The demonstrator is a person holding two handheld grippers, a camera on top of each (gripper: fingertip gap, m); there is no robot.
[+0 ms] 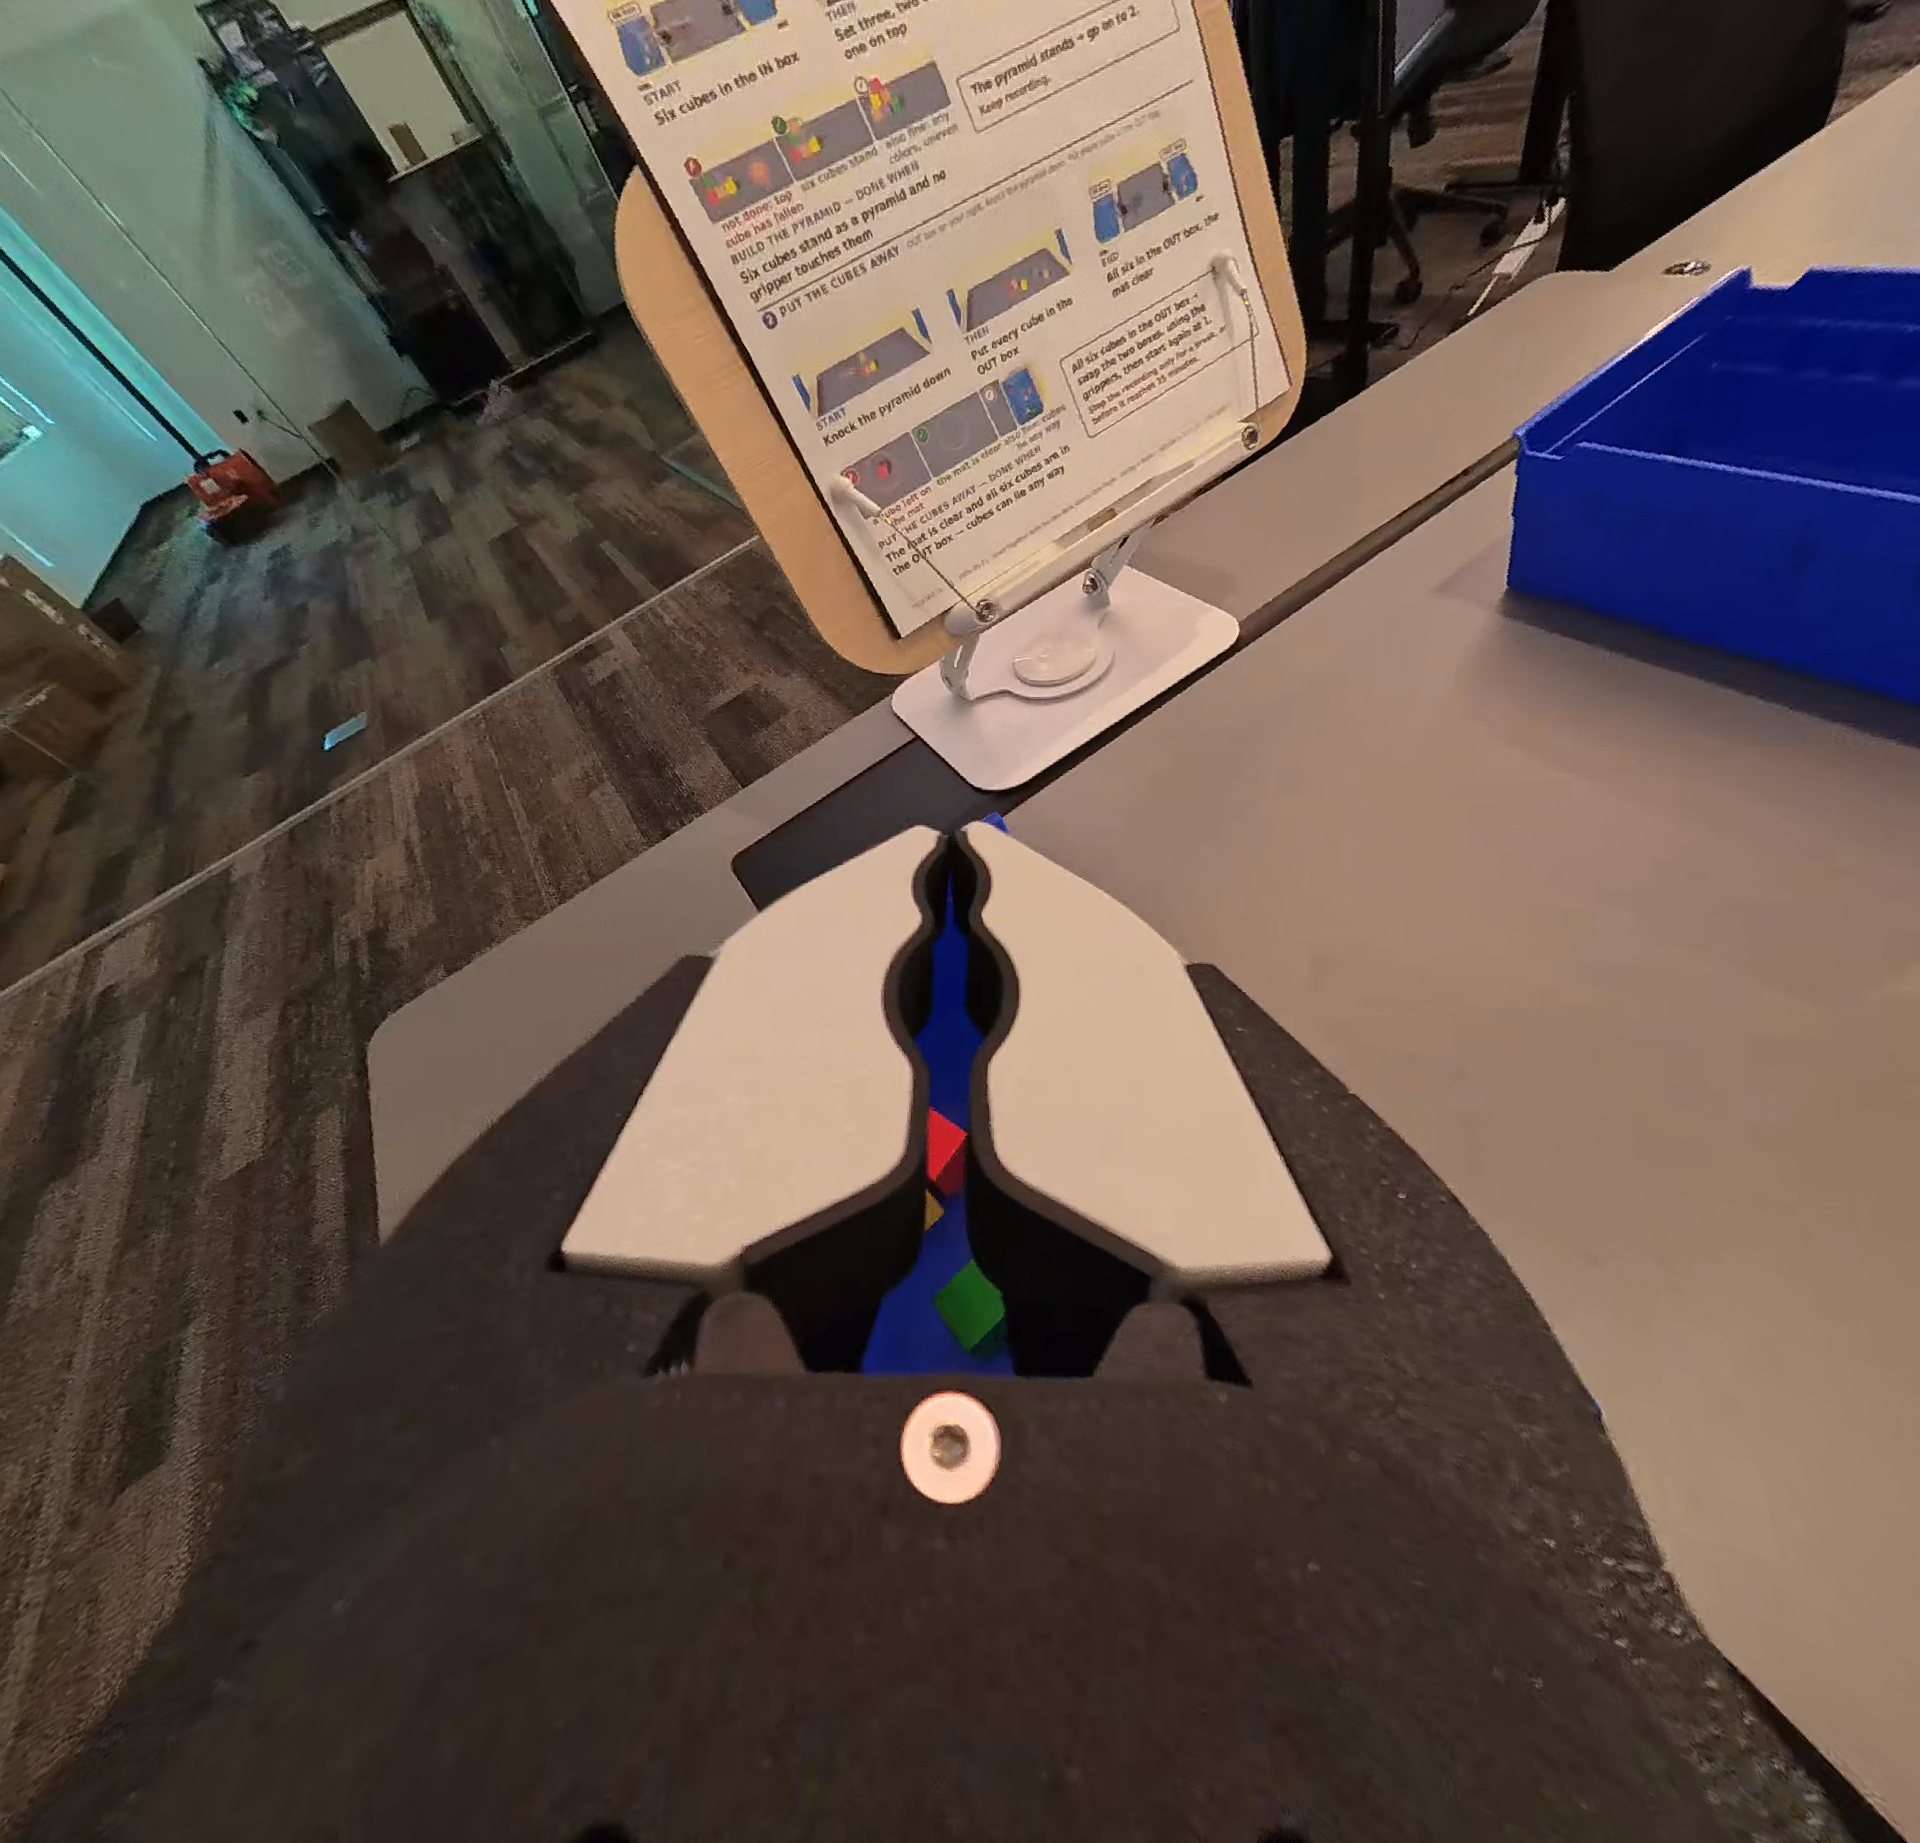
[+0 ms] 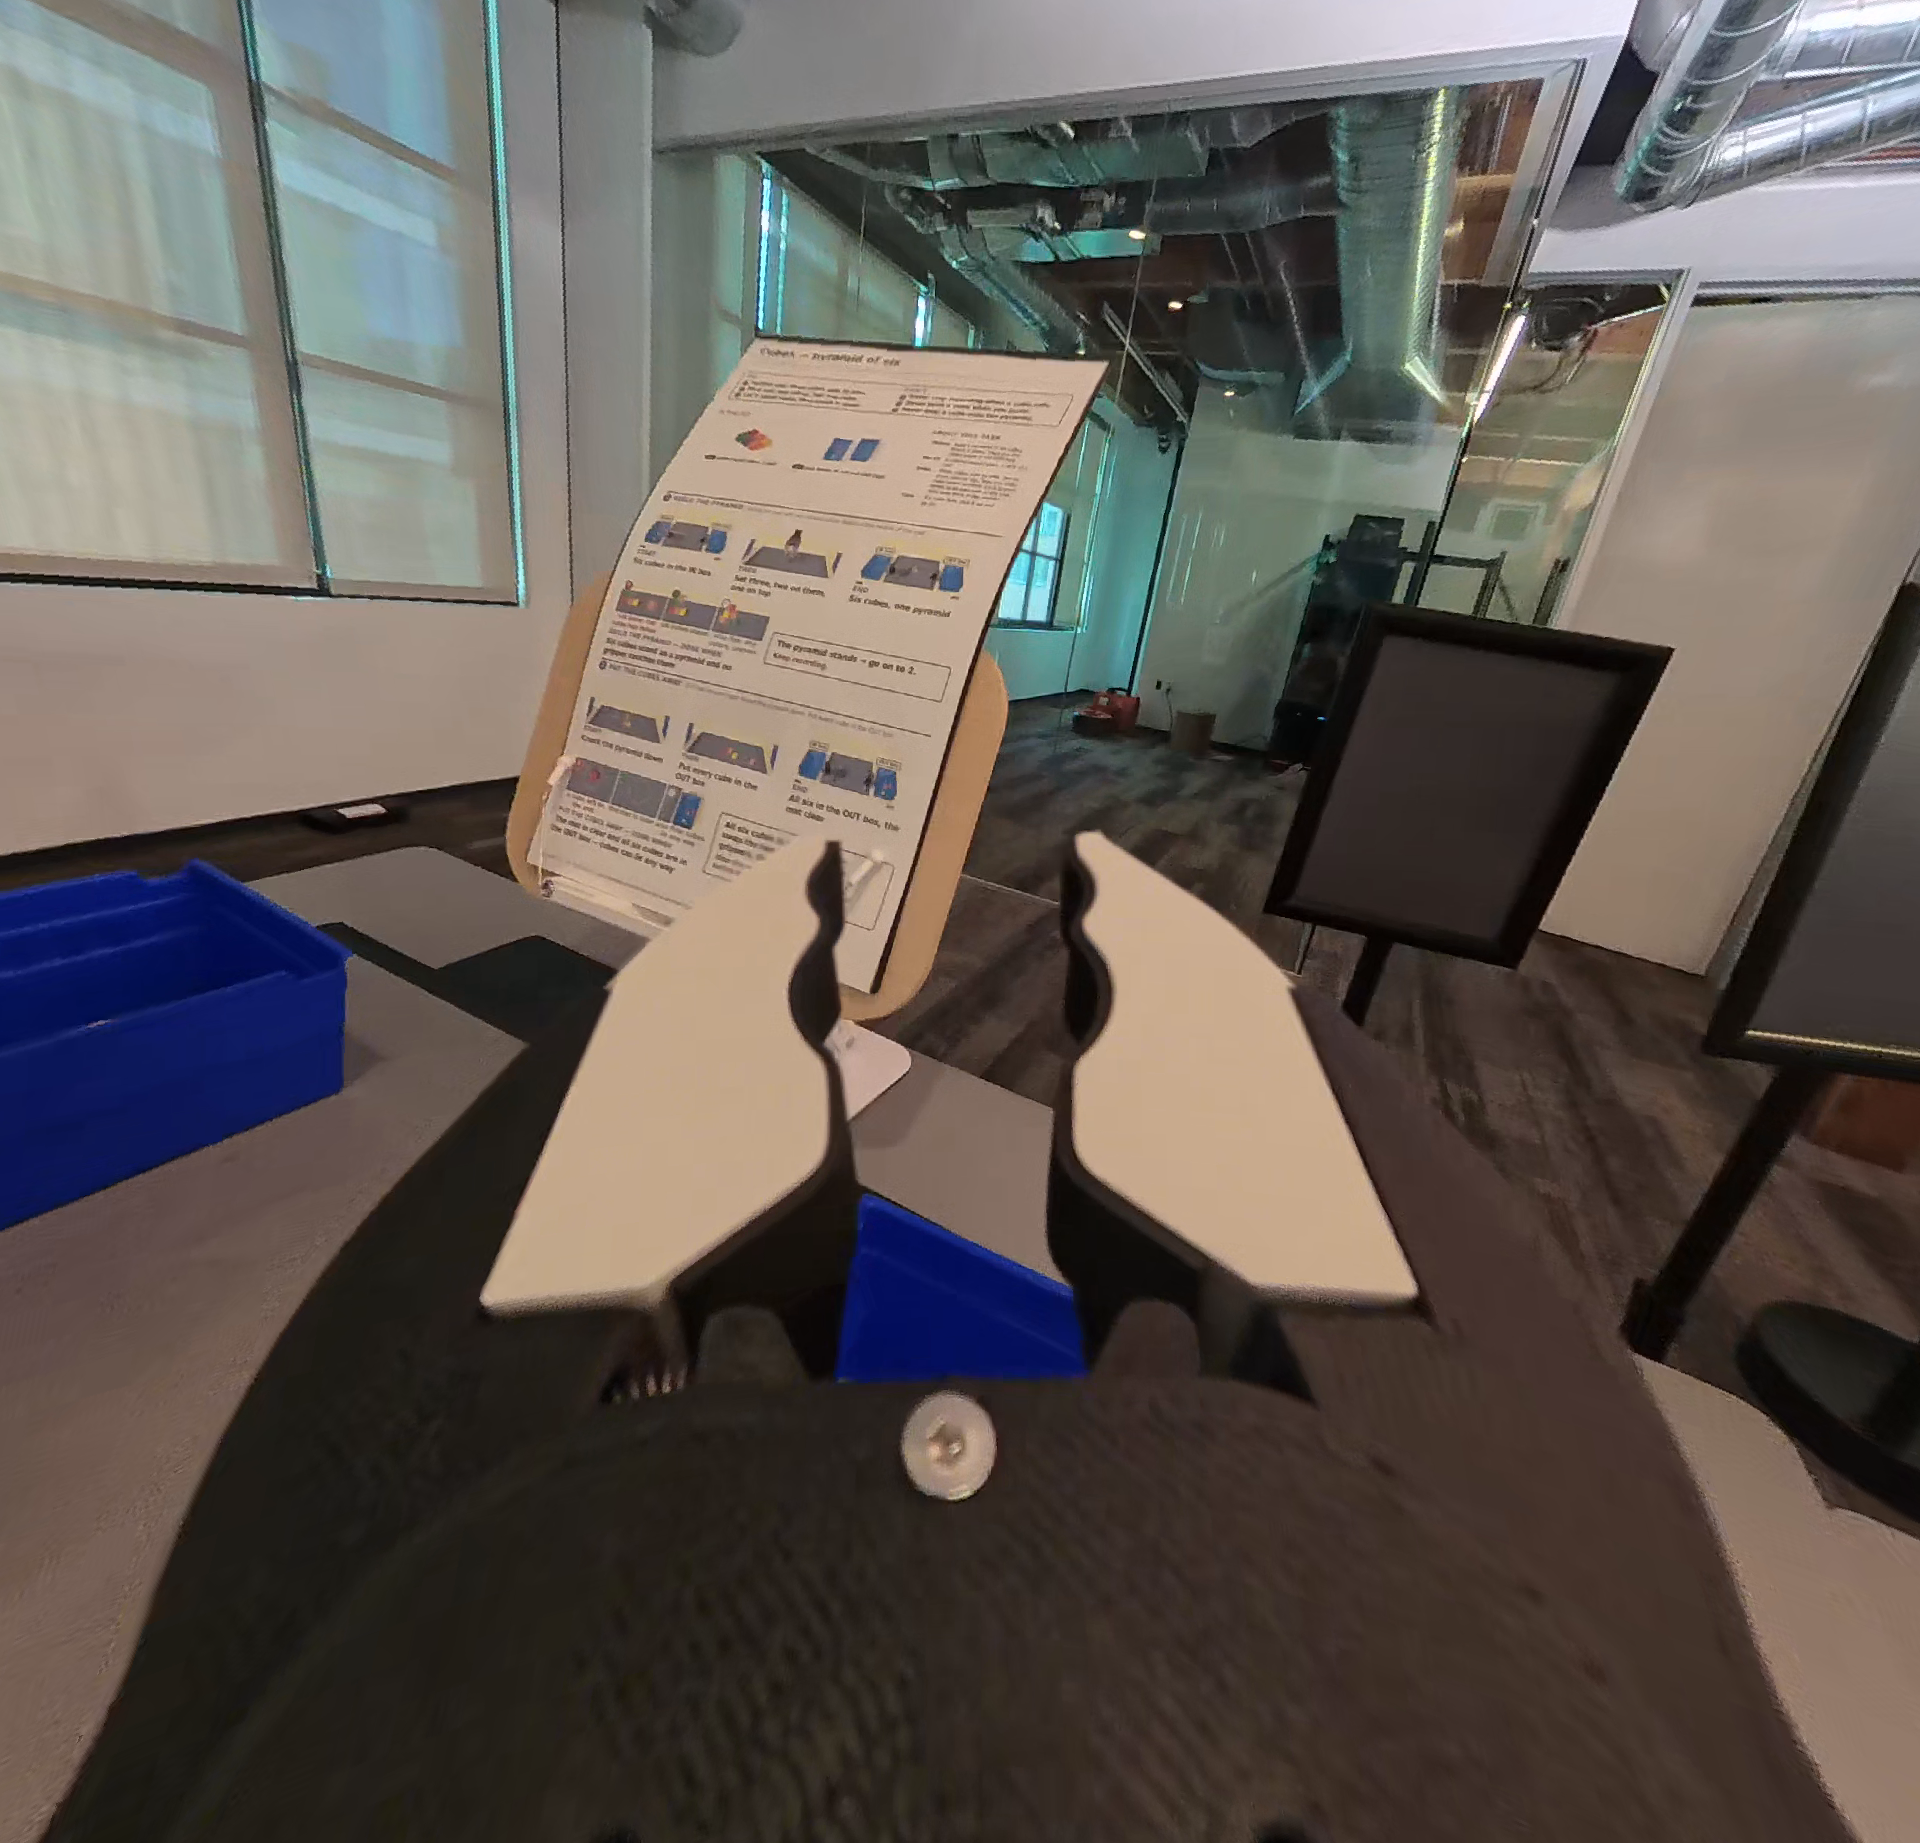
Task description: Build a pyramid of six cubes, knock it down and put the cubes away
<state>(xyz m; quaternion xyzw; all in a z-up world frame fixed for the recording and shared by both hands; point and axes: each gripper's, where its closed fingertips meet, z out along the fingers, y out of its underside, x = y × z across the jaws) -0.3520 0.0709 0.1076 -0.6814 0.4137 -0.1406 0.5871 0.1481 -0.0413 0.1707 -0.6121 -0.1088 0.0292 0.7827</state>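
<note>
In the left wrist view my left gripper (image 1: 958,843) is shut and empty, with its tips touching. It hangs above a blue box (image 1: 940,1045). Through the narrow gap between the fingers I see a red cube (image 1: 943,1149), a yellow cube (image 1: 932,1211) and a green cube (image 1: 971,1305) lying in that box; the rest of it is hidden. In the right wrist view my right gripper (image 2: 956,858) is open and empty, above the corner of a blue box (image 2: 956,1305).
A second blue box (image 1: 1745,463) stands on the grey table (image 1: 1403,1014) at the right; a blue box (image 2: 156,1014) shows at the left of the right wrist view. An instruction sheet on a stand (image 1: 935,287) is at the table's far edge. A black framed sign (image 2: 1455,785) stands on the floor. About 50 centimetres separates my left fingertips from my right.
</note>
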